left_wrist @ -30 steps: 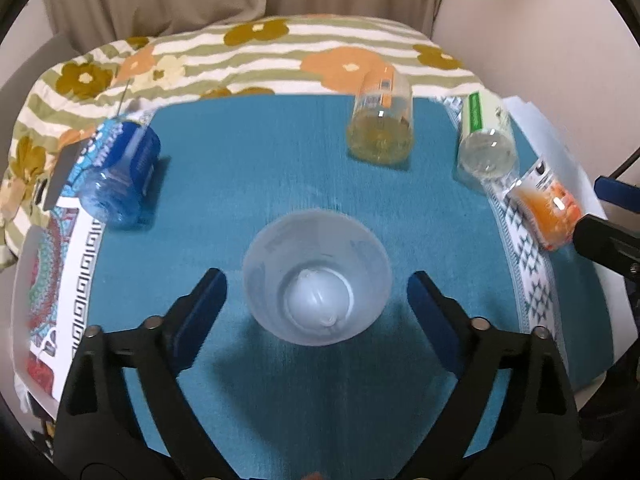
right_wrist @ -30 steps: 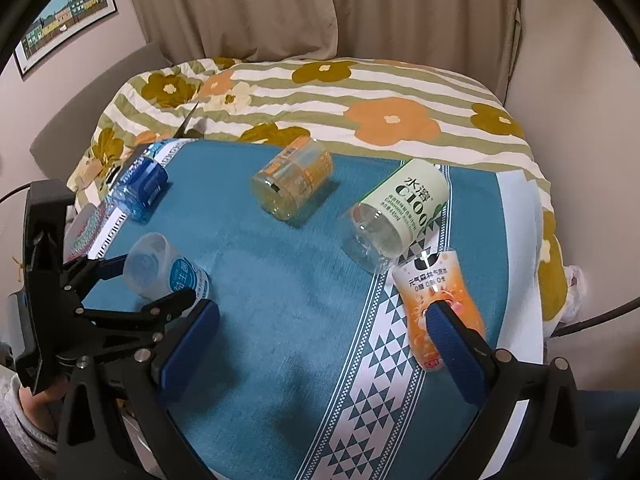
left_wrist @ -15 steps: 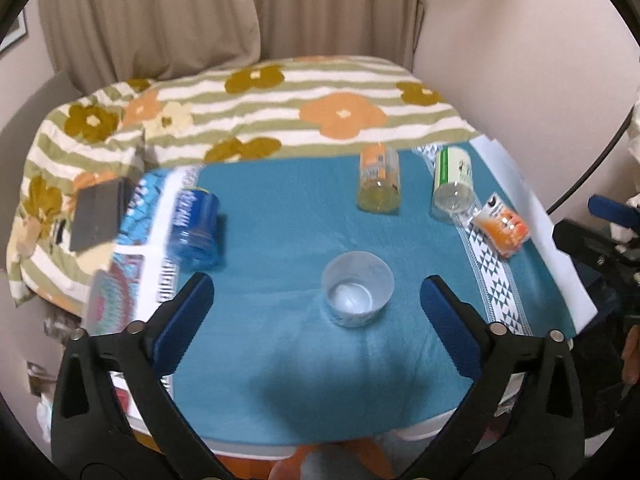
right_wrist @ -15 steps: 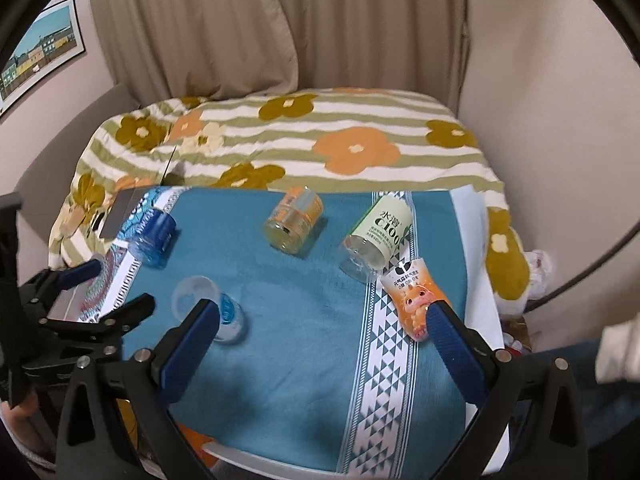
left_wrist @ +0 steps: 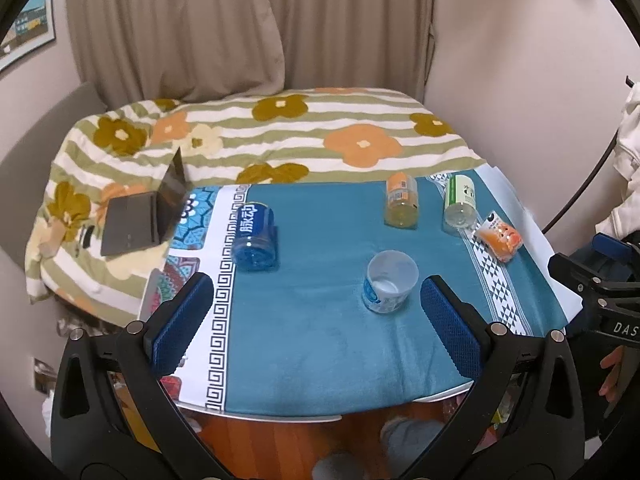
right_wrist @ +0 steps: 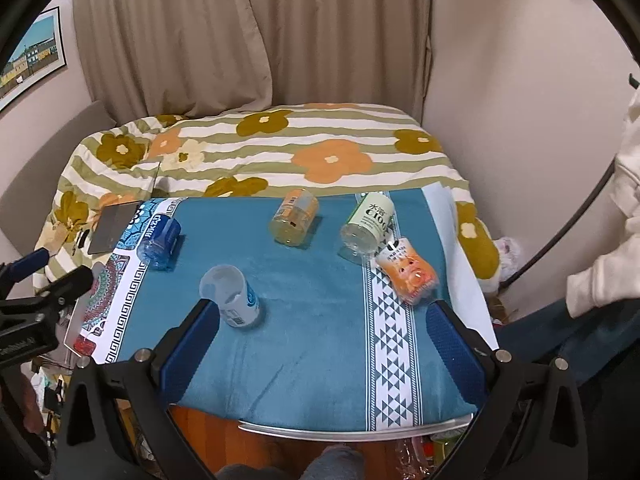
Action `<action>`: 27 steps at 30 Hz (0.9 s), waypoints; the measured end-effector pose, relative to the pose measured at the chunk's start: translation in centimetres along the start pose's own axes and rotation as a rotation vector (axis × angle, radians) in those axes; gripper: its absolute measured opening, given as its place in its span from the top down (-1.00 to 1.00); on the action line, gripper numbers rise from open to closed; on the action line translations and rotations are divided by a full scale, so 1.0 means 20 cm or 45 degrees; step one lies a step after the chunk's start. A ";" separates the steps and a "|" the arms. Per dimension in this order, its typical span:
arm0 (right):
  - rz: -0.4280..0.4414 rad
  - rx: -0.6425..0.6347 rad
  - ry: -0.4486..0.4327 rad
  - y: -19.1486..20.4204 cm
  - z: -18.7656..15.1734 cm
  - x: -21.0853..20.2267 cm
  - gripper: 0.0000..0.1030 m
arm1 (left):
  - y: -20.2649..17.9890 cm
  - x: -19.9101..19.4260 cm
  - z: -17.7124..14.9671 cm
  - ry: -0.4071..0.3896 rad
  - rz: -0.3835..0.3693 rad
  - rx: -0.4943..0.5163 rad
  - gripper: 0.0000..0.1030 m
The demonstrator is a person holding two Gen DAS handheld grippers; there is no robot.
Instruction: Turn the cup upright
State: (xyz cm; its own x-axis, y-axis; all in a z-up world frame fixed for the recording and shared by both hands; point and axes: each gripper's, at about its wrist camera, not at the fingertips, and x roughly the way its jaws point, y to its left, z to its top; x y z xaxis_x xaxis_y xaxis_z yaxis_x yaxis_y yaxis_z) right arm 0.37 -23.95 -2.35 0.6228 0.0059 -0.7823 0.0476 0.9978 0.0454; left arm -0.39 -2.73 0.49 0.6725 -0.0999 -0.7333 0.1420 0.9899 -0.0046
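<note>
Translucent plastic cup (left_wrist: 389,282) with blue label stands upright at 12 o'clock; flip apparently complete. My left gripper (left_wrist: 316,320) and right gripper (right_wrist: 320,344): jaws apart, holding nothing.

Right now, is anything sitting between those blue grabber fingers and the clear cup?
Nothing visible. The cup stands mouth-up on bare teal cloth, with open cloth between it and the left gripper. The blue bottle lies off to the left.

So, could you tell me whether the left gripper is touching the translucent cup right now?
Apart. In the left wrist view the left gripper is open and the cup stands on the teal cloth beyond its fingers, with cloth visible between them.
</note>
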 end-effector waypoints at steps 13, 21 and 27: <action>-0.022 0.003 -0.041 0.02 -0.01 -0.06 -0.99 | 0.02 -0.05 0.00 -0.055 0.009 -0.009 -1.00; -0.022 0.006 -0.053 0.03 0.00 -0.07 -0.99 | 0.02 -0.06 0.00 -0.067 0.011 -0.009 -1.00; -0.020 0.005 -0.062 0.04 0.02 -0.07 -0.99 | 0.02 -0.06 0.01 -0.080 0.010 -0.004 -1.00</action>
State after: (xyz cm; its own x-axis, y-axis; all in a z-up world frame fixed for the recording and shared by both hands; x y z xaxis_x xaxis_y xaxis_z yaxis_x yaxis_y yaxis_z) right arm -0.22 -23.26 -0.95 0.6592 -0.0130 -0.7519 0.0609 0.9975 0.0362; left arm -1.05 -2.14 1.52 0.7180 -0.0982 -0.6891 0.1343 0.9909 -0.0013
